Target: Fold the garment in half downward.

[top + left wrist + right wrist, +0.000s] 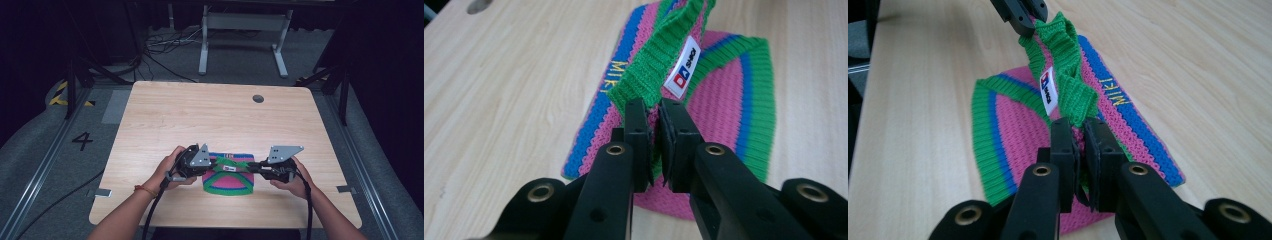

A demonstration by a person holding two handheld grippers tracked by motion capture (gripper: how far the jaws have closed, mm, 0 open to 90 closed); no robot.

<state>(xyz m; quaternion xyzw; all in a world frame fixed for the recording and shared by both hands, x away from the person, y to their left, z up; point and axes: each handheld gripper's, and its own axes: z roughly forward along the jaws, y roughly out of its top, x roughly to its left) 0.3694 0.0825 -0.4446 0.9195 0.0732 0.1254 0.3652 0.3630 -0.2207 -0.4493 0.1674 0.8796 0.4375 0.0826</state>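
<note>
A small knitted garment [227, 184] in pink, blue and green stripes lies near the front middle of the wooden table [200, 110]. Its green ribbed edge [659, 55] is lifted and stretched between both grippers. My left gripper [216, 166] comes in from the left and is shut on one end of that edge [653, 107]. From the right, my right gripper [250, 167] is shut on the other end [1079, 125]. A white label [681, 67] hangs from the edge, and yellow letters [1118, 95] run along the blue stripe. The left gripper's jaws [1020, 12] show at the top of the right gripper view.
A round hole [258, 98] sits in the table's far right part. Beyond the table stand a white desk frame [242, 22] and loose cables [165, 42] on the grey floor. A "4" [82, 140] is marked on the floor at the left.
</note>
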